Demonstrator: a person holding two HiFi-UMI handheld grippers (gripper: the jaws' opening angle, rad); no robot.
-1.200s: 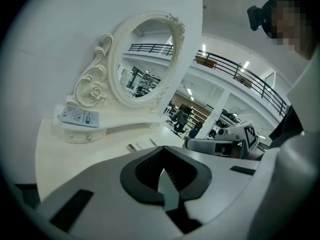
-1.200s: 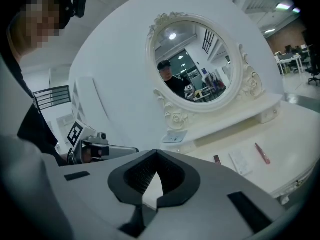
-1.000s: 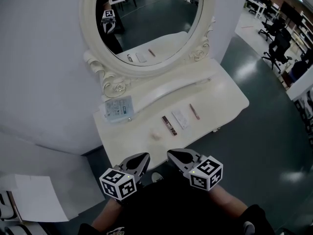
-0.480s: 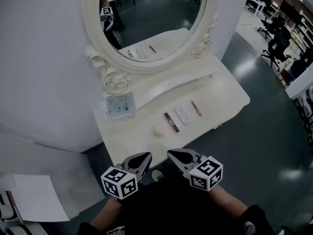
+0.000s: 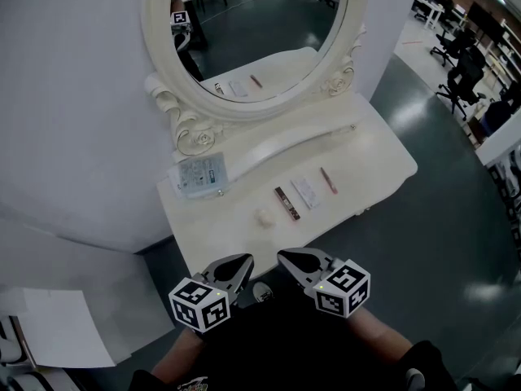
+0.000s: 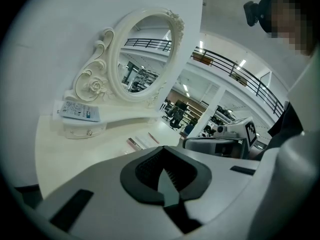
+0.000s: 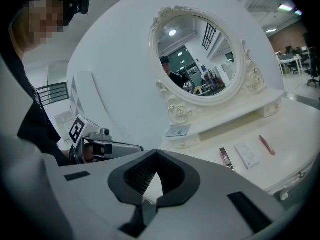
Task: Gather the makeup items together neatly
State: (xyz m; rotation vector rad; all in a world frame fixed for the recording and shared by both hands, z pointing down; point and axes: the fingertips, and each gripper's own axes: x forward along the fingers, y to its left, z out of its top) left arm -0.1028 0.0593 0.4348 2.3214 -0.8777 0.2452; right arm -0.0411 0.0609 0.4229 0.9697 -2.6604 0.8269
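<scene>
On the cream vanity table (image 5: 383, 157) lie a small round cream item (image 5: 262, 217), a dark brown tube (image 5: 286, 203), a white sachet (image 5: 306, 192) and a pink pencil (image 5: 328, 180). All are spread in a loose row, apart from one another. A blue-and-white packet (image 5: 198, 174) rests on the raised shelf under the mirror. My left gripper (image 5: 240, 262) and right gripper (image 5: 286, 257) hover side by side just off the table's near edge. Both are shut with nothing in them. The right gripper view shows the tube (image 7: 226, 157), sachet (image 7: 247, 154) and pencil (image 7: 267, 145) ahead of my right gripper (image 7: 156, 154).
An oval mirror (image 5: 260, 31) in an ornate cream frame stands at the back of the table against a white wall. Dark floor surrounds the table to the right, with office chairs (image 5: 460, 76) far off. White sheets (image 5: 57, 328) lie low at the left.
The head view has drifted slightly, so the table sits a little further right in the frame. Both grippers and the items keep their places.
</scene>
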